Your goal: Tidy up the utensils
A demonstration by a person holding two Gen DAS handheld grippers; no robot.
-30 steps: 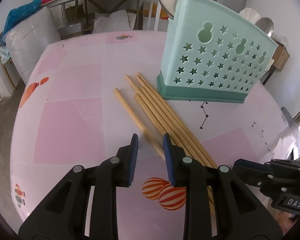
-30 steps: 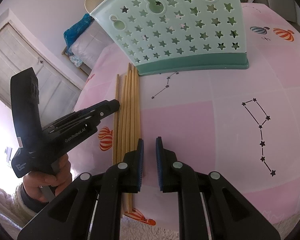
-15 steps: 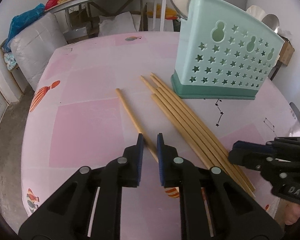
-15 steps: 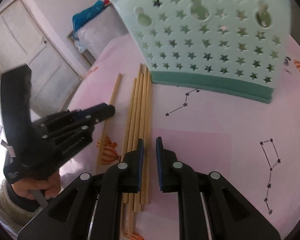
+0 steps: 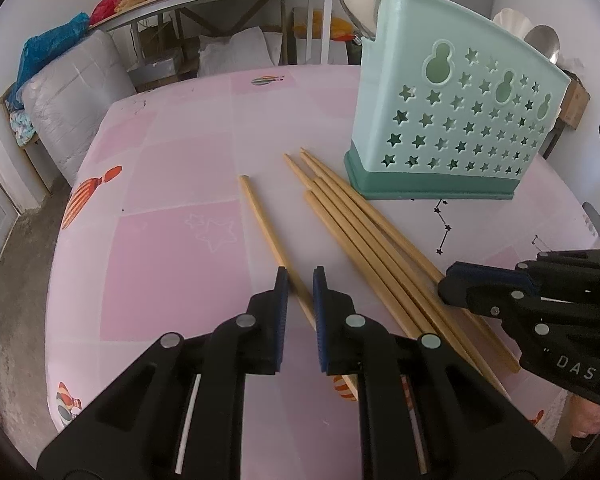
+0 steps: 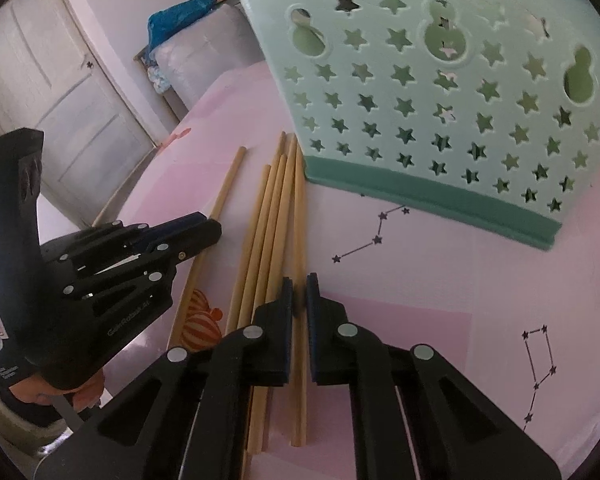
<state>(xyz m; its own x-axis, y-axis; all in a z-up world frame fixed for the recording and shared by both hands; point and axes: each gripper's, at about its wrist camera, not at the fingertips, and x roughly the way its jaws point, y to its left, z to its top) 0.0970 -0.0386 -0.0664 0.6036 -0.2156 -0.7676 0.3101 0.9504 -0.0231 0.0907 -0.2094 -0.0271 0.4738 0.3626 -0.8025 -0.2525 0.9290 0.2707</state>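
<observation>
The left gripper (image 5: 301, 280) has closed in around a lone wooden chopstick (image 5: 265, 222) lying apart from the others on the pink tablecloth (image 5: 172, 248); whether its pads truly pinch it is hard to tell. The right gripper (image 6: 299, 294) has just been closing and sits nearly shut around the outermost stick of the chopstick bundle (image 6: 274, 216), whose near ends vanish beneath its fingers. The mint star-punched utensil holder (image 6: 440, 92) stands just beyond, its top cut off. Spoon bowls (image 5: 544, 42) peek behind it.
</observation>
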